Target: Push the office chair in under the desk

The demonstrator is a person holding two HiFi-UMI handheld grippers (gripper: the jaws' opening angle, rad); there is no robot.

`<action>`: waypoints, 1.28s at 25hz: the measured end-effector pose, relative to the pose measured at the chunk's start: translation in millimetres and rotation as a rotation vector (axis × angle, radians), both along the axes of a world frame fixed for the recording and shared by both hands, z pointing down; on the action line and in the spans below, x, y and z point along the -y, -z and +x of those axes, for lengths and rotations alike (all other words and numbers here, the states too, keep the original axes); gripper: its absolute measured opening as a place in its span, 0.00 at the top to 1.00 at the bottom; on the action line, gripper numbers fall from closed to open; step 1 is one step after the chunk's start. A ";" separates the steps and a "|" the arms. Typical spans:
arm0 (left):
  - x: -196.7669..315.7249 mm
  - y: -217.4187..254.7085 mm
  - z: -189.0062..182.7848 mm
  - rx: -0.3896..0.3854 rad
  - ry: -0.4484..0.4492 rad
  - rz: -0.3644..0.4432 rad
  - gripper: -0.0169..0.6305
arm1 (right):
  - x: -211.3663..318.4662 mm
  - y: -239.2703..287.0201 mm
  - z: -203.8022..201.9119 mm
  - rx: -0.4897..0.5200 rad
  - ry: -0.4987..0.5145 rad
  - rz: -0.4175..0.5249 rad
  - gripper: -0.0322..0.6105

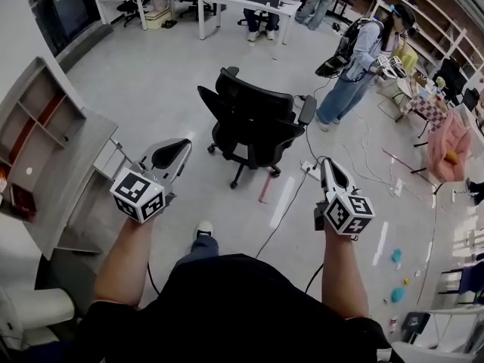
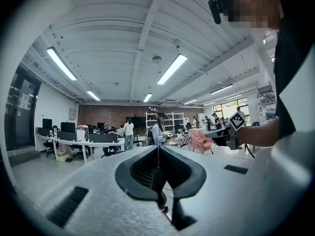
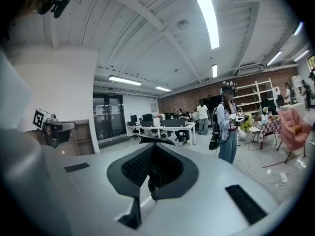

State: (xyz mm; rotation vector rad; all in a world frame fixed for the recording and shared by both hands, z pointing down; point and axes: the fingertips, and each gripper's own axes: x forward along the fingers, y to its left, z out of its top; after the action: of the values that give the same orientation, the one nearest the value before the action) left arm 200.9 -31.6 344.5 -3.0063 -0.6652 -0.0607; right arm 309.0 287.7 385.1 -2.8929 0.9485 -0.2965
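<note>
We hold both claws shut and empty.
The desk (image 1: pixel 79 165) lies left of our left gripper (image 1: pixel 180 148). The office chair (image 1: pixel 253 119) stands ahead between the two claws (touching neither). Our right gripper (image 1: pixel 327 165) is likewise closed on nothing.

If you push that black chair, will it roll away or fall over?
Probably rolls easily: the chair stands on a wheeled base on smooth floor. Pushed high on its backrest, it might tilt slightly. The power strip beside it could snag a wheel.

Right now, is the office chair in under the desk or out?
Out: the office chair stands on open floor, clear of the desk.
</note>
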 end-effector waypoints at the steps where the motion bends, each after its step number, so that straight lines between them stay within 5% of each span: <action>1: 3.2 -1.6 3.7 0.002 0.000 -0.004 0.94 | 1.9 -1.1 3.2 0.002 -0.002 -0.003 0.93; 32: 157.3 -62.4 256.1 0.120 -0.171 -0.003 0.94 | 136.5 -28.7 191.4 0.061 -0.165 -0.088 0.93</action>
State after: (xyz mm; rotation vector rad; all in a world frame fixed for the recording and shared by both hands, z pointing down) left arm 457.0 -188.9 406.8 -2.9530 -0.9317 -0.2333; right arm 500.4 151.2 413.7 -2.9988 0.6990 -0.4209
